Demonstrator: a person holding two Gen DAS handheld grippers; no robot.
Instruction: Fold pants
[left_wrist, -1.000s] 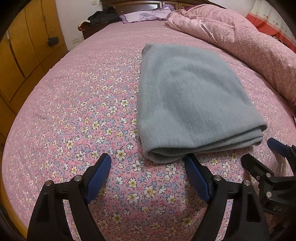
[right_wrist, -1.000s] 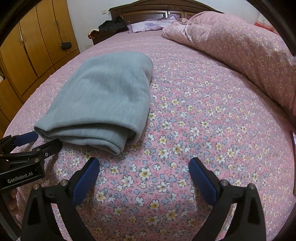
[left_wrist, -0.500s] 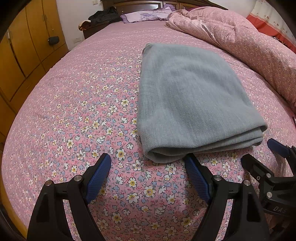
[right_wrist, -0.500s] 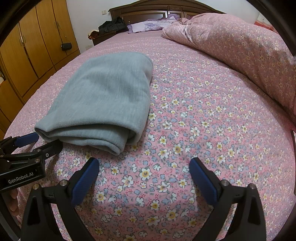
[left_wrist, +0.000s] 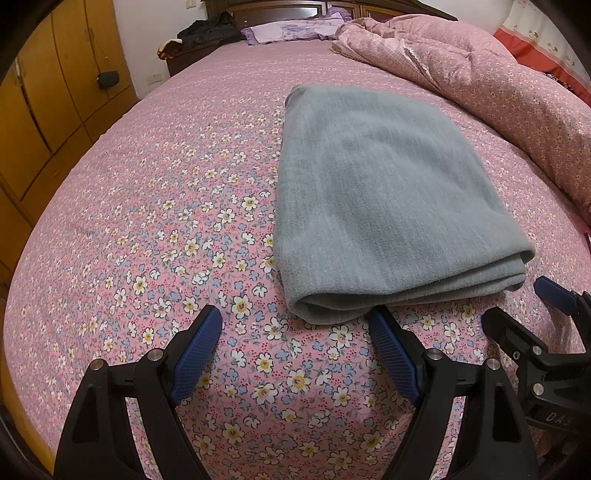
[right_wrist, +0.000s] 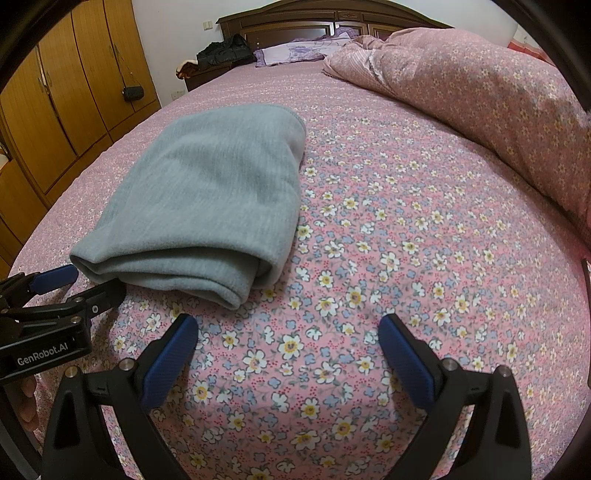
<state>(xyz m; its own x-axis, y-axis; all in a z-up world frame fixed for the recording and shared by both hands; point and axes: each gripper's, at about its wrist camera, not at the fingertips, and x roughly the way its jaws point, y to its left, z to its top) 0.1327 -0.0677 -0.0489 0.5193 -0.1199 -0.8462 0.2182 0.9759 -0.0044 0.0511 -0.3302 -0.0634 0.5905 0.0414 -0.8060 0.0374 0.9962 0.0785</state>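
Note:
The grey pants lie folded into a thick rectangle on the pink flowered bed sheet; they also show in the right wrist view. My left gripper is open and empty, just short of the fold's near edge, towards its left corner. My right gripper is open and empty over bare sheet, to the right of the pants. Each gripper shows in the other's view: the right one at lower right, the left one at lower left.
A bunched pink quilt lies along the right side of the bed. A purple pillow and dark clothes sit by the wooden headboard. Wooden wardrobe doors stand at the left.
Both grippers have lifted and drawn back very slightly; the pants have not moved.

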